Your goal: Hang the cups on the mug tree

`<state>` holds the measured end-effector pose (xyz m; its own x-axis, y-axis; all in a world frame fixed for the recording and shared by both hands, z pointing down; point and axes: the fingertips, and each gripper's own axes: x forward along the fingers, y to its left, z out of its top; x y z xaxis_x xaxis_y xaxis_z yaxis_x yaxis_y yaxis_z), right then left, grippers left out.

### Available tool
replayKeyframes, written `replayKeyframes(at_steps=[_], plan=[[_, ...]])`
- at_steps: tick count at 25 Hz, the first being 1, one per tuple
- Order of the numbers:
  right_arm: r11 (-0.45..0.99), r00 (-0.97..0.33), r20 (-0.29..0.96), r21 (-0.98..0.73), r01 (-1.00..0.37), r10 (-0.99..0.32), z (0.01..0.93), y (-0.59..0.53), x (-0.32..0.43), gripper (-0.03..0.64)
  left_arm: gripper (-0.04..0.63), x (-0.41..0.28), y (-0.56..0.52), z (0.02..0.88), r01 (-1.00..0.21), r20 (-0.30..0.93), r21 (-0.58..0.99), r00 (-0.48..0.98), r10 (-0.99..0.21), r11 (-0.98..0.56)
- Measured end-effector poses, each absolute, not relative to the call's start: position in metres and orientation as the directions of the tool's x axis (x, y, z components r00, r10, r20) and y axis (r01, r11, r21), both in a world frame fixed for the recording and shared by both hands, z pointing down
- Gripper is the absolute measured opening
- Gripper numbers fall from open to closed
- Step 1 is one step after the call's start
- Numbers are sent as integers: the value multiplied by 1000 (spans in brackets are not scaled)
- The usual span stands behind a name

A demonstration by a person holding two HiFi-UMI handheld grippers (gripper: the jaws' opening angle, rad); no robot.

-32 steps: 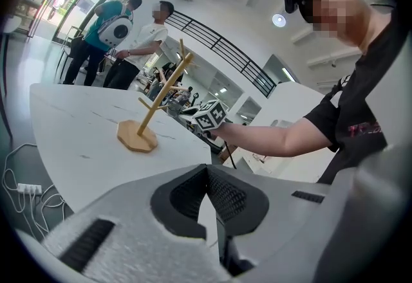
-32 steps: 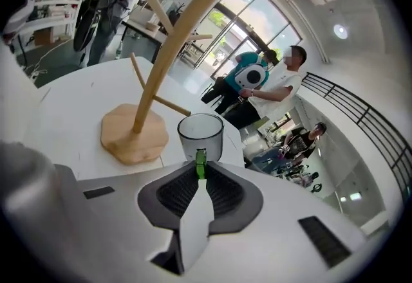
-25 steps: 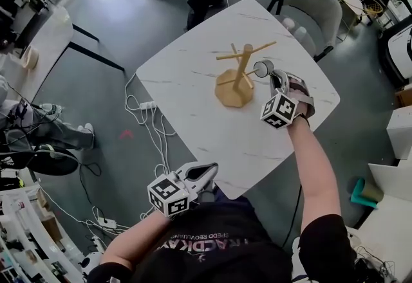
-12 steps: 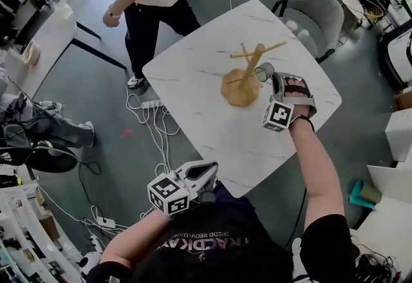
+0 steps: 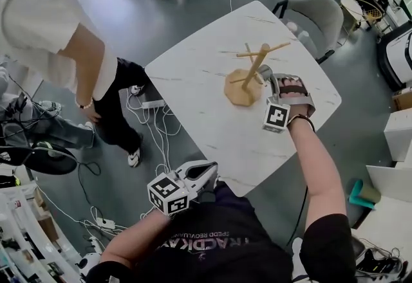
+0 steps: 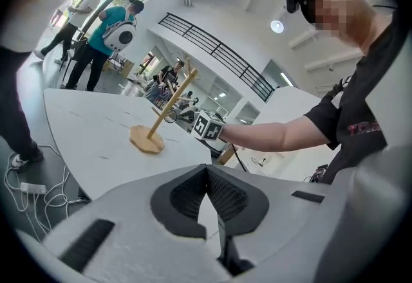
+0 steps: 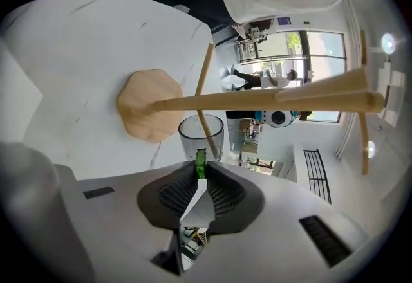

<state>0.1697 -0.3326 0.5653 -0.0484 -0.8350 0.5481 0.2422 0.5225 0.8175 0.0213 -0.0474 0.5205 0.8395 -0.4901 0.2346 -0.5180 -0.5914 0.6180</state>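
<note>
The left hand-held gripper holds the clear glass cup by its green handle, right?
No, the right hand-held gripper holds the clear glass cup by its green handle; the right gripper view shows it.

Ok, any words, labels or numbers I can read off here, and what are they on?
None reads cleanly.
On the shirt: white print, upside down in the head view, too garbled to quote.
On the left cube and right cube: black-and-white square patterns, no letters.
On the cup and mug tree: no print shows.
</note>
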Motion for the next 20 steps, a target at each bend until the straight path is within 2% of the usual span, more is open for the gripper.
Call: replayKeyframes(at_steps=[5,20], plan=[[527,-5,551,801,285,-835,568,-330,174,41,-3,17,-46,517,-520,230,620,836,-498,-587],[553,-4,589,760,340,-808,577,-314,159,43,-3,5,-42,512,-521,206,621,829,-520,-585]])
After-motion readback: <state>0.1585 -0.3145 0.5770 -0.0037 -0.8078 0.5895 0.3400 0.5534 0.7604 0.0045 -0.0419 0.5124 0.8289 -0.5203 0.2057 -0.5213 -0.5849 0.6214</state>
